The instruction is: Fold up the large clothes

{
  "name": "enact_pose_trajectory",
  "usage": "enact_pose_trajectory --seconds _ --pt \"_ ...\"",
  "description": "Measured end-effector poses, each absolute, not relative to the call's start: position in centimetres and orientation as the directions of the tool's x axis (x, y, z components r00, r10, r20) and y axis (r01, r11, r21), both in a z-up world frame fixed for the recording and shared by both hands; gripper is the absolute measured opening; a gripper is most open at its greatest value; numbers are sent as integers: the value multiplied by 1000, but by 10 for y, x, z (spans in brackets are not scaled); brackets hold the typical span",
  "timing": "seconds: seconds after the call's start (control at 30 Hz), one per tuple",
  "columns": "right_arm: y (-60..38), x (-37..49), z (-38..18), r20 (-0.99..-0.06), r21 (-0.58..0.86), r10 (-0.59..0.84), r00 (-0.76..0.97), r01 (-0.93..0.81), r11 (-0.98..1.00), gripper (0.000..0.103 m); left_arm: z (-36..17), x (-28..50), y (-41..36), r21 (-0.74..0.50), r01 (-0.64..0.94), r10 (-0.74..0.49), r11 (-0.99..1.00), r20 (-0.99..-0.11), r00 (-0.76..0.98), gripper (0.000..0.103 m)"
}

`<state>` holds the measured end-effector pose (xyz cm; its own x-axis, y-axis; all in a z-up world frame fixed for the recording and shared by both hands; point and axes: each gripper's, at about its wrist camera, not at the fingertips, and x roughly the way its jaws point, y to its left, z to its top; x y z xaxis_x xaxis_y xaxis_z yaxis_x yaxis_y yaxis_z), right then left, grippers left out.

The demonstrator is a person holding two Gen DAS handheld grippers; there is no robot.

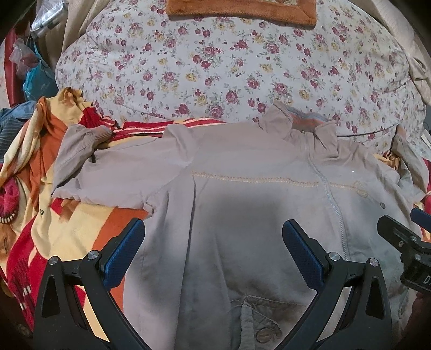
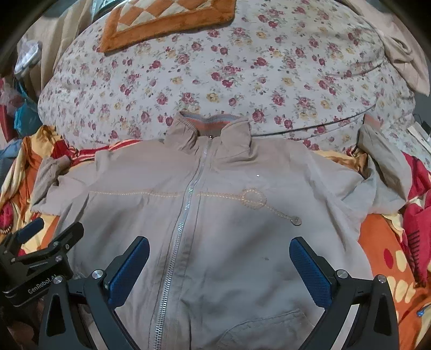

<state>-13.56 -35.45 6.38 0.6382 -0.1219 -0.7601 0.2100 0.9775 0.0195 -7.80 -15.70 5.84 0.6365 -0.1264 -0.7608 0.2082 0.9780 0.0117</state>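
Observation:
A beige zip-front jacket (image 1: 242, 167) lies spread face up on the bed, collar away from me; it also shows in the right wrist view (image 2: 229, 215). Its zipper (image 2: 186, 210) is closed. One sleeve (image 1: 80, 150) is bent at the left, the other sleeve (image 2: 382, 167) is bunched at the right. My left gripper (image 1: 212, 231) is open and empty above the jacket's lower left body. My right gripper (image 2: 219, 247) is open and empty above the lower front, right of the zipper. Each gripper shows at the edge of the other's view.
A floral quilt (image 2: 242, 67) covers the bed beyond the collar, with an orange checkered mat (image 2: 161, 18) on it. A red, orange and yellow blanket (image 1: 54, 215) lies under the jacket on both sides. Bags and clutter (image 1: 35, 75) sit at the far left.

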Motion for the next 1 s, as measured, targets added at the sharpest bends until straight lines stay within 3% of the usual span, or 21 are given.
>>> enact_pose_trajectory --seconds 1.0 --pt "-352 -136 49 -788 18 -110 605 202 979 103 49 -77 -158 37 209 -105 977 -770 630 102"
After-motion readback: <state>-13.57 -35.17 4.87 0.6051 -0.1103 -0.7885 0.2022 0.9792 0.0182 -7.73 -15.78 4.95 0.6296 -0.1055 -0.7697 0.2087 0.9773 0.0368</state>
